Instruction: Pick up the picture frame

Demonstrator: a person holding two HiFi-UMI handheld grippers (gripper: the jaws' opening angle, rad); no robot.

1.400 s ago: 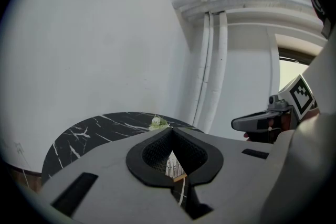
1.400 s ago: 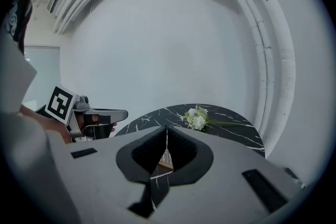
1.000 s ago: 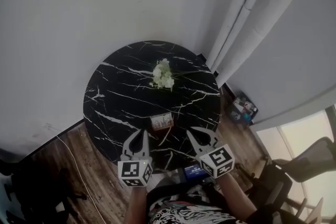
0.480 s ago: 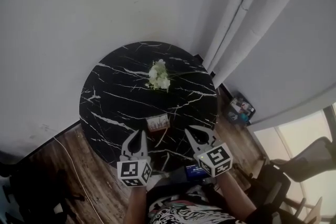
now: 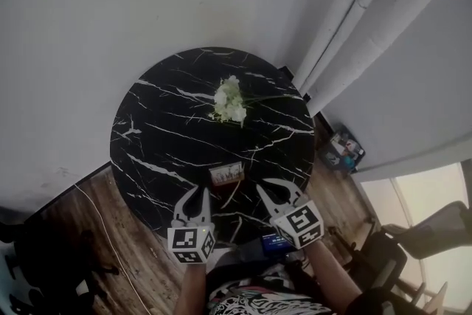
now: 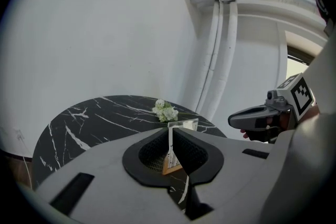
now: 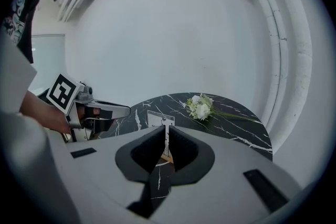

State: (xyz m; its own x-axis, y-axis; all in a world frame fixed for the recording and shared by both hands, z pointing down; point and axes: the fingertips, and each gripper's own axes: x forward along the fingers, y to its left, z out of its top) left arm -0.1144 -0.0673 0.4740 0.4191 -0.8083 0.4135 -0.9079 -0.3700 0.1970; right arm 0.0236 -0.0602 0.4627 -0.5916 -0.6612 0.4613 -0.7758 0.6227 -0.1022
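person (image 5: 247,300): patterned shirt at the bottom edge of the head view, one claw in each hand, both held out over the near rim of the bench.
left claw (image 5: 198,192): its jaws are pressed together with only a thin seam between the pads and nothing in them; it hangs above the near edge of the bench, marker cube toward the person.
right claw (image 5: 276,187): jaws likewise closed on nothing, pads meeting; it is level with the left claw and well apart from it, angled slightly inward.
floor (image 5: 140,262): brown wood planks under and around the bench, with a thin pale cable (image 5: 103,221) running across them on the left.
bench (image 5: 166,133): round, black with white marble veins.
picture frame (image 5: 226,173): small, pale face with a brown edge, standing on the bench close to its near rim; it sits ahead of the two claws and between their lines, touching neither. in each gripper view it shows just past the closed tips.
flowers (image 5: 230,102): a small white and green bunch lying on the bench beyond the frame, toward the far half, stems pointing right.
wall (image 5: 110,11): plain white, behind the bench.
white folds (image 5: 354,26): tall vertical shapes at the far right; curtain or pipes, i cannot tell.
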